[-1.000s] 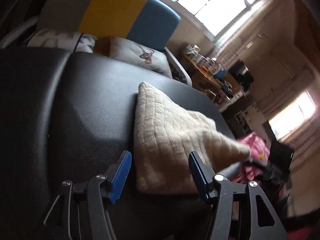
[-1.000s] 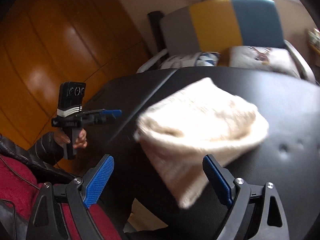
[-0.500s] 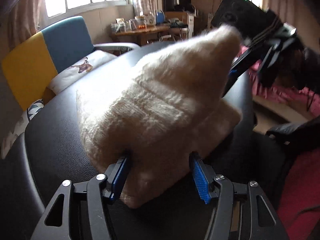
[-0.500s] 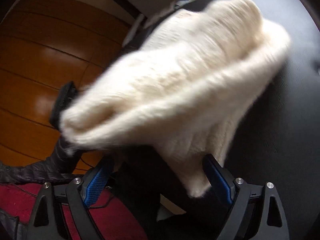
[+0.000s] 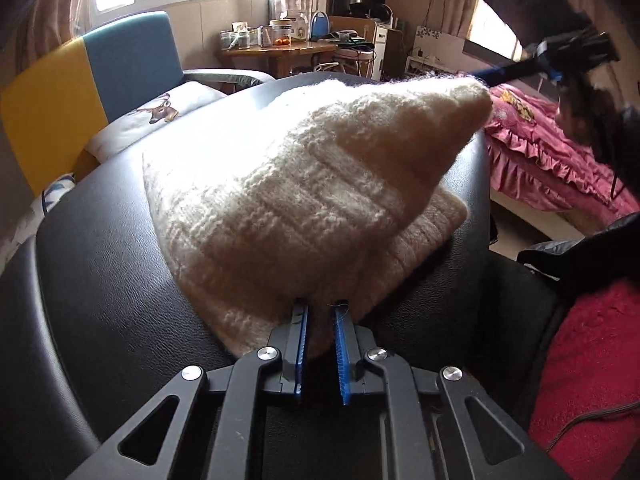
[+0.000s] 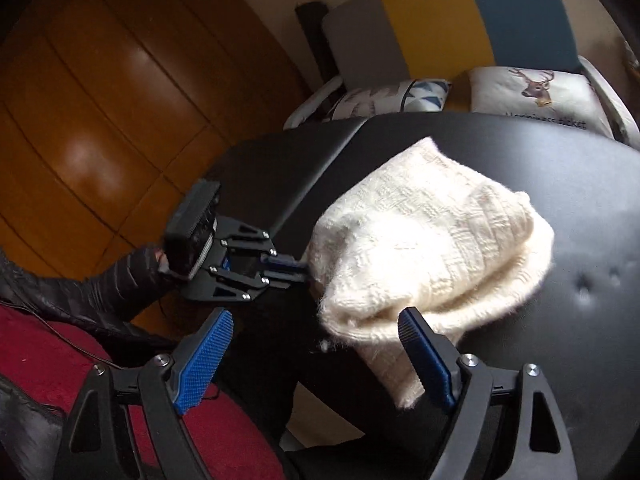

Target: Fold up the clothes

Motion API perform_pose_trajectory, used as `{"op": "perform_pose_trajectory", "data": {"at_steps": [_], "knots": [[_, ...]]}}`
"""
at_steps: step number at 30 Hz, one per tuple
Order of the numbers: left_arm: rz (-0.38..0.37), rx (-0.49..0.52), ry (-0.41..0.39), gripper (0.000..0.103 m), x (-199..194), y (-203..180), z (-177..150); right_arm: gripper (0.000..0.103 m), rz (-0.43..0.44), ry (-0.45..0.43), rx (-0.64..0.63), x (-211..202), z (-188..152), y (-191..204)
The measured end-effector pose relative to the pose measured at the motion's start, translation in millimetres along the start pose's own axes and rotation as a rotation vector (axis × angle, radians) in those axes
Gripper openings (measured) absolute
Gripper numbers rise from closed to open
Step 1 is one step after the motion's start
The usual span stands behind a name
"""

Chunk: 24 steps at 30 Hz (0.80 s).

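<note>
A cream knitted garment [image 5: 304,200] lies partly folded on a black padded table [image 5: 100,272]. My left gripper [image 5: 320,314] is shut on the garment's near edge, blue pads pinching the knit. The right wrist view shows the same garment [image 6: 432,256] and the left gripper [image 6: 298,270] gripping its left corner. My right gripper [image 6: 316,338] is open, its right pad close to the garment's front corner, holding nothing. In the left wrist view the right gripper's body [image 5: 560,52] hovers past the garment's raised far corner.
A grey, yellow and blue chair [image 6: 460,24] with deer-print cushions [image 6: 532,88] stands behind the table. A pink bed [image 5: 552,156] is to the right. A wooden desk with clutter [image 5: 280,48] sits by the window. A wooden wardrobe [image 6: 100,100] is on the left. A red garment [image 6: 48,352] covers the person's lap.
My left gripper has closed on the garment's near edge. My right gripper has pulled back from the garment, which has settled lower onto the table.
</note>
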<state>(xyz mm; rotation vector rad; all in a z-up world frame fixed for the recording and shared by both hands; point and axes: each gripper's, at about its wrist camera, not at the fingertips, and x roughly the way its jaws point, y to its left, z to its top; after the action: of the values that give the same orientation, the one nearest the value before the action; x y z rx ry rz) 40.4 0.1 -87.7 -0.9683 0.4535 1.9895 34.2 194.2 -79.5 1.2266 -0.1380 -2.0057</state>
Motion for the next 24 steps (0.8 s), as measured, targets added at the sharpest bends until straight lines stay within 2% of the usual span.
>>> {"op": "perform_pose_trajectory", "data": {"at_steps": [1,3,4,6,7,8,12,14,15,17,19,21,23,24], "knots": [[0.003,0.008,-0.011,0.013,-4.7,0.1,2.3,0.087,0.006,0.044,0.0,14.4,4.2,-2.7],[0.009,0.016,-0.029,0.013,-11.7,1.7,6.5,0.087,0.059,0.178,0.066,39.2,-20.6,-15.8],[0.012,0.014,-0.036,0.013,-13.5,3.5,8.3,0.087,0.054,0.213,0.074,49.4,-24.7,-18.0],[0.005,0.005,-0.035,0.013,-12.2,6.6,8.5,0.087,0.102,0.268,0.079,62.3,-38.1,-20.4],[-0.008,-0.003,-0.024,0.013,-8.0,7.7,6.3,0.087,0.081,0.298,0.083,68.8,-49.0,-26.6],[-0.022,-0.011,-0.013,0.013,-3.9,8.8,4.0,0.087,0.087,0.289,0.119,70.4,-59.8,-37.0],[-0.074,-0.043,0.03,0.014,12.6,13.2,-5.1,0.085,0.168,0.18,0.266,48.9,-86.7,-63.7],[-0.151,-0.101,0.031,0.014,12.3,17.5,-8.2,0.085,0.196,0.131,0.296,27.8,-91.0,-64.5],[-0.17,-0.105,0.033,0.014,10.7,16.8,-9.0,0.085,0.203,0.092,0.302,14.9,-92.1,-64.9],[-0.183,-0.094,0.044,0.014,7.0,11.4,-9.1,0.085,0.216,-0.039,0.359,-12.9,-92.2,-72.8],[-0.2,-0.094,0.044,0.014,2.9,8.4,-8.0,0.085,0.189,-0.195,0.448,-34.2,-93.0,-87.3],[-0.215,-0.113,0.041,0.014,-0.3,9.4,-5.8,0.085,0.145,-0.288,0.534,-39.4,-93.2,-103.1],[-0.22,-0.123,0.034,0.014,-4.3,10.8,-2.3,0.085,0.136,-0.342,0.622,-30.6,-93.8,-118.0],[-0.22,-0.118,0.026,0.014,-7.1,9.8,-0.3,0.085,0.122,-0.336,0.671,-21.1,-94.5,-125.2]]}}
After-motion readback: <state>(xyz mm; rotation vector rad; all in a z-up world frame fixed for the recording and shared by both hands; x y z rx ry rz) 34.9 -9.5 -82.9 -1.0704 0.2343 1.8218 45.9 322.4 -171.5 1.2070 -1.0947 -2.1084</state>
